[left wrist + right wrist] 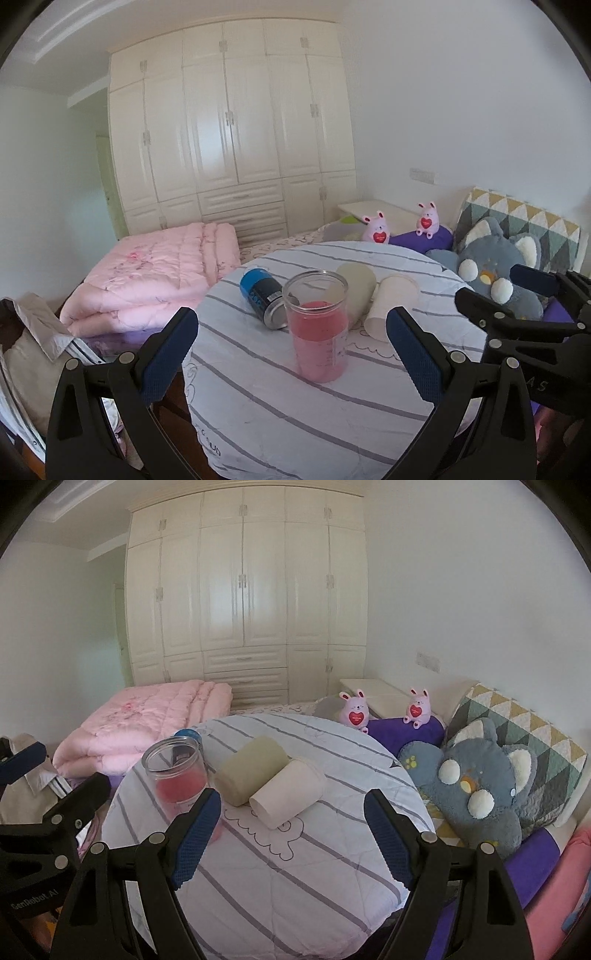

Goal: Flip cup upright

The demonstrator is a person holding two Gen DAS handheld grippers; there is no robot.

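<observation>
The right gripper (291, 830) gapes wide and empty at the frame's lower centre; the white cup (288, 798) lies on its side just above, against a beige cup (251, 770). The left gripper (291, 354) is spread wide too, framing a glass jar (317, 325).

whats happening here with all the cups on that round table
A person holds two grippers, left gripper and right gripper, jaws open, holding nothing. On the striped table a clear jar stands upright, while a blue can, a beige cup and a white cup lie on their sides, untouched.
</observation>
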